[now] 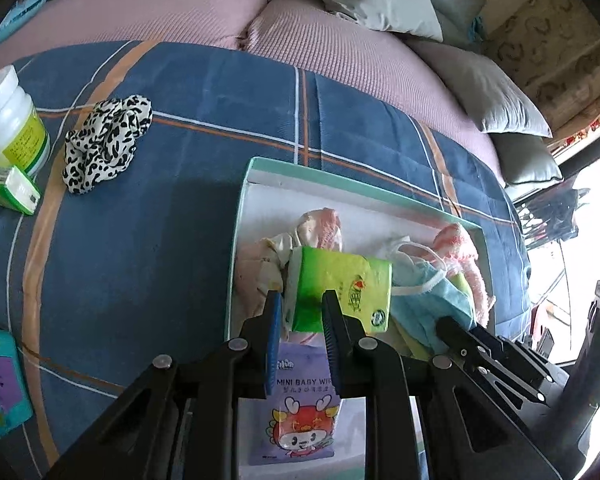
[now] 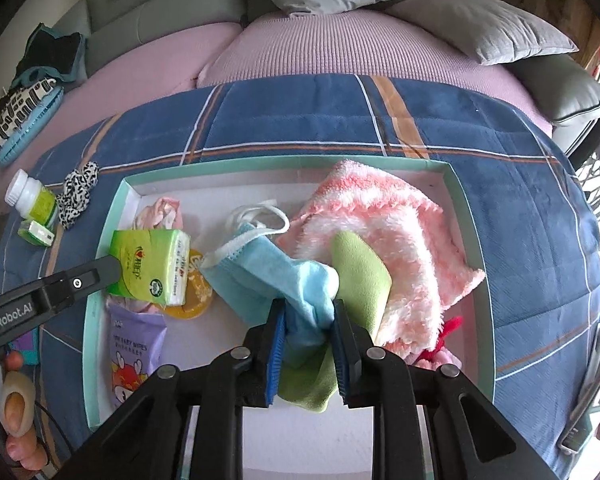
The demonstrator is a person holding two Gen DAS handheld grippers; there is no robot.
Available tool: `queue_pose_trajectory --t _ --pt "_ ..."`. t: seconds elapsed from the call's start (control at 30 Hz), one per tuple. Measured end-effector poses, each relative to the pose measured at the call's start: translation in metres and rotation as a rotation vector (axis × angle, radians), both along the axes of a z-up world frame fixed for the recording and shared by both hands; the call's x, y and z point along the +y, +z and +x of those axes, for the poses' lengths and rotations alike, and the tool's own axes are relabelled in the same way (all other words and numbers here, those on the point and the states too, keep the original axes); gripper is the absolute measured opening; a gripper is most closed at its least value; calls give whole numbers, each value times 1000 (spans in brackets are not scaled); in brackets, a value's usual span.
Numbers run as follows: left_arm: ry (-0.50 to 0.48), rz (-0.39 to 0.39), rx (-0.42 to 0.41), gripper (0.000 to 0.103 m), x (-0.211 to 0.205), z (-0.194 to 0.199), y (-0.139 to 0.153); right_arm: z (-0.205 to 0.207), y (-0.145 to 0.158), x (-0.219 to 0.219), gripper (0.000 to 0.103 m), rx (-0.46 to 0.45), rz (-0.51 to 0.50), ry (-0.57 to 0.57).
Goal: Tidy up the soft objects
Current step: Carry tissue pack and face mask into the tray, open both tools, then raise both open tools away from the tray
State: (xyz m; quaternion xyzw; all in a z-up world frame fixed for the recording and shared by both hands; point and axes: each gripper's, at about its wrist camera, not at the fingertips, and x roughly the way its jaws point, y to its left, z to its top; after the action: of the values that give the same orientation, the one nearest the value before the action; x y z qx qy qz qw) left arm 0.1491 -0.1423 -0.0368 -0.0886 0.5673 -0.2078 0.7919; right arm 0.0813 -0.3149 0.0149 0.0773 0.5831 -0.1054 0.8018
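The tissue pack [image 1: 340,288], clamped by the left gripper [image 1: 302,308], hung over the shallow box [image 2: 112,216] on a blue plaid blanket [image 1: 160,220] covering a pink-cushioned sofa [image 2: 340,48], while the right gripper [image 2: 308,316] pinched a blue cloth [image 2: 284,280].

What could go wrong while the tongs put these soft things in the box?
1. The left tongs pinch only a corner of the green tissue pack, so it might slip and land crooked on the baby wipes.
2. The right tongs grip the blue cloth; it might snag and drag the face mask when let go.
3. The leopard scrunchie lies outside the box and might be forgotten.
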Motion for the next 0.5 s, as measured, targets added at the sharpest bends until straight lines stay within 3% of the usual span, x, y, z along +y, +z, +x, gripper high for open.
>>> queue_pose_trajectory --t 0.13,0.3,0.5 --pt "-24 20 -47 22 -4 -7 13 -2 8 2 41 -23 -4 5" --pt "-43 42 -105 39 -5 -15 30 -5 21 5 41 -52 -21 4" --pt "-39 93 -152 47 -1 -18 39 -7 32 4 46 -73 -28 -16"
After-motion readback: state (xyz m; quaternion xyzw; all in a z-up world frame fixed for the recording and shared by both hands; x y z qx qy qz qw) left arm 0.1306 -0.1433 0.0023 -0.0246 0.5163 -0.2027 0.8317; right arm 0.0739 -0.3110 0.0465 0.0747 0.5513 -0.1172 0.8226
